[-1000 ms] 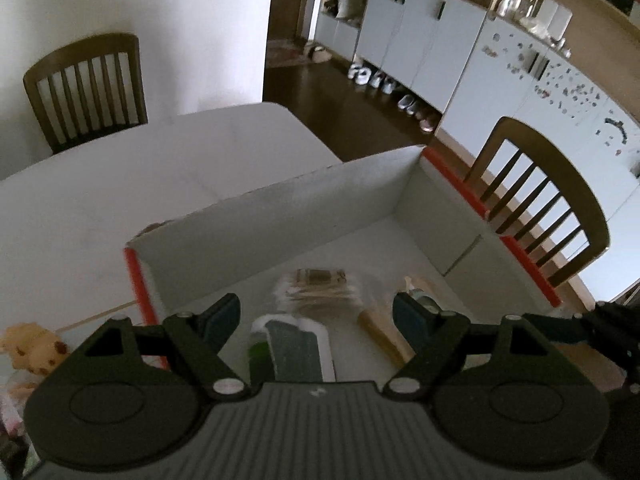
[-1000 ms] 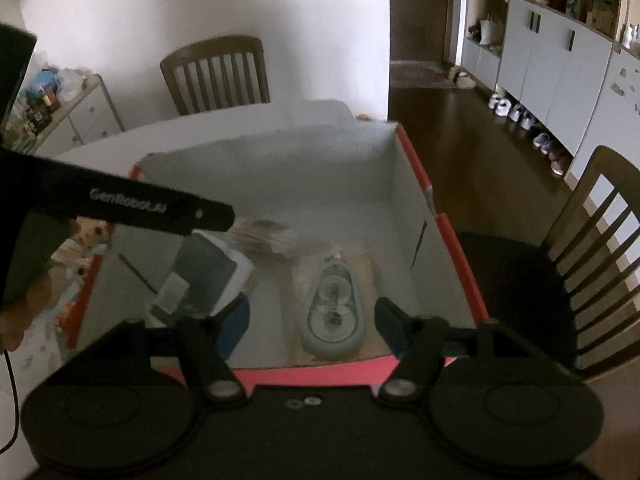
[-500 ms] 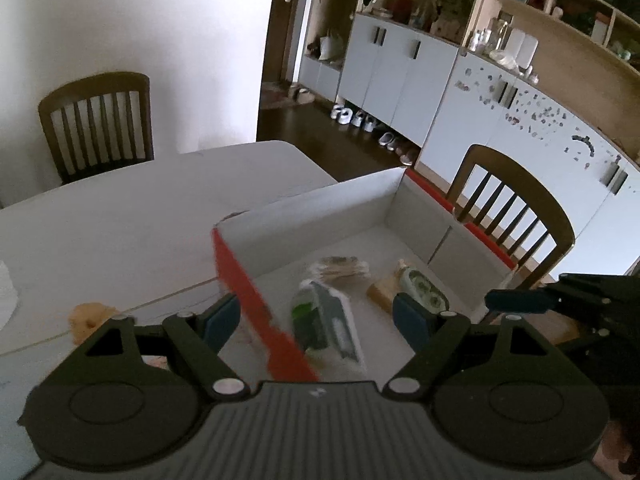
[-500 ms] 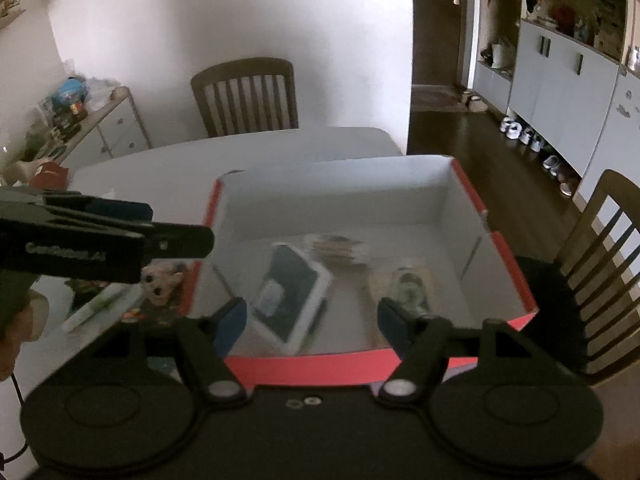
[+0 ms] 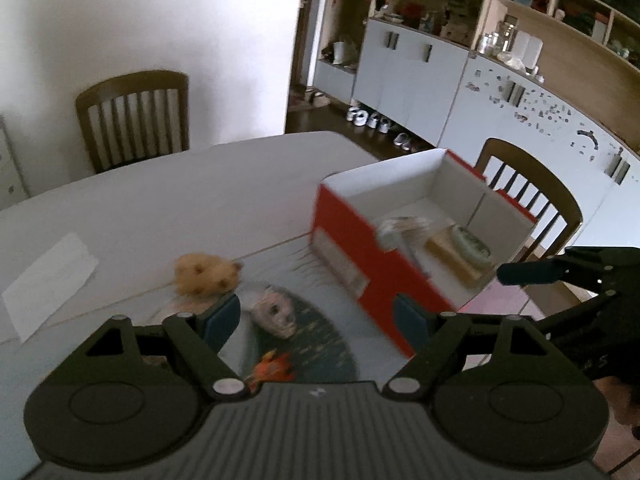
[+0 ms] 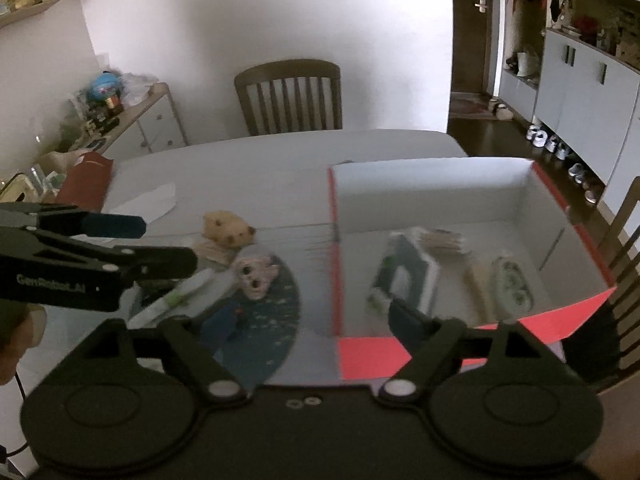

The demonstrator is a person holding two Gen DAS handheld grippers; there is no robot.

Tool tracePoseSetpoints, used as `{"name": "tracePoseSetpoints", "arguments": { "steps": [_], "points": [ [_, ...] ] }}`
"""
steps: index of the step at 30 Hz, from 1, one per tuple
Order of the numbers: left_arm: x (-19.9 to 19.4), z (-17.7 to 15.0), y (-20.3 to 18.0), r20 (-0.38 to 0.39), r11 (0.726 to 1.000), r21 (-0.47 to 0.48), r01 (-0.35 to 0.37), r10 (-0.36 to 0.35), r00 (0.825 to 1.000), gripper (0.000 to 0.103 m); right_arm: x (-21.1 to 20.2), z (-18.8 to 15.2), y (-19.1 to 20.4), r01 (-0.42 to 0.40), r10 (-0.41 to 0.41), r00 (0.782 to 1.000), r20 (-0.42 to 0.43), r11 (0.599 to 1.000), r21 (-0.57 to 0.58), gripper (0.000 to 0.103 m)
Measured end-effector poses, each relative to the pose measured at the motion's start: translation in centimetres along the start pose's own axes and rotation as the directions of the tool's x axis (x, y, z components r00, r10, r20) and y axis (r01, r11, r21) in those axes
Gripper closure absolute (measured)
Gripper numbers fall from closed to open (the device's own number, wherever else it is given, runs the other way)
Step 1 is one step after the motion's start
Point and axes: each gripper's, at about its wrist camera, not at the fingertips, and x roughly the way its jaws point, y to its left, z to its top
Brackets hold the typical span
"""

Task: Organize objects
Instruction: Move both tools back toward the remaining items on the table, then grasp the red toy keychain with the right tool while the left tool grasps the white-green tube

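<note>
A red and white cardboard box (image 6: 432,176) (image 5: 344,224) stands on the table's right side. In it lie a dark green and white packet (image 6: 404,276), a clear bag of brown things (image 6: 440,238) and a pale oval tape dispenser (image 6: 512,284) (image 5: 470,240). Left of the box are a tan plush toy (image 6: 228,226) (image 5: 206,274), a pale mask-like toy (image 6: 256,276) (image 5: 276,314) on a dark round mat (image 6: 272,320), and a white tube (image 6: 180,296). My left gripper (image 5: 316,320) is open and empty above the mat. My right gripper (image 6: 304,324) is open and empty, in front of the box.
White paper (image 5: 48,280) lies at the table's left. A red pouch (image 6: 86,182) sits at the far left edge. Wooden chairs stand behind (image 6: 288,96) and right of the table (image 5: 528,200). A cluttered sideboard (image 6: 132,124) is at the left wall.
Both grippers have pulled back and swung left, away from over the box. The toys and mat left of the box have come into view. Both stayed open.
</note>
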Motion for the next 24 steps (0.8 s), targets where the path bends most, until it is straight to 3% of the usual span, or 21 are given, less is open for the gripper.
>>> {"name": "tracePoseSetpoints", "arguments": {
  "steps": [6, 8, 19, 24],
  "points": [
    [-1.0, -2.8, 4.6, -0.009, 0.999, -0.036, -0.022, 0.022, 1.0, 0.013, 1.2, -0.9, 2.9, 0.003, -0.003, 1.0, -0.008, 1.0, 0.003, 0.009],
    [-1.0, -3.8, 5.8, -0.019, 0.999, -0.048, -0.022, 0.021, 1.0, 0.0, 1.8, -1.1, 3.7, 0.007, -0.007, 1.0, -0.018, 1.0, 0.004, 0.009],
    [1.6, -8.4, 10.0, -0.076, 0.998, -0.001, -0.056, 0.056, 0.996, 0.0, 6.2, -1.7, 7.3, 0.004, -0.007, 0.996, -0.094, 0.999, -0.039, 0.009],
    [3.6, -10.1, 11.6, -0.13, 1.0, -0.008, -0.029, 0.028, 0.991, 0.0, 8.6, -2.0, 8.1, 0.013, -0.02, 0.99, -0.14, 0.998, -0.054, 0.009]
  ]
}}
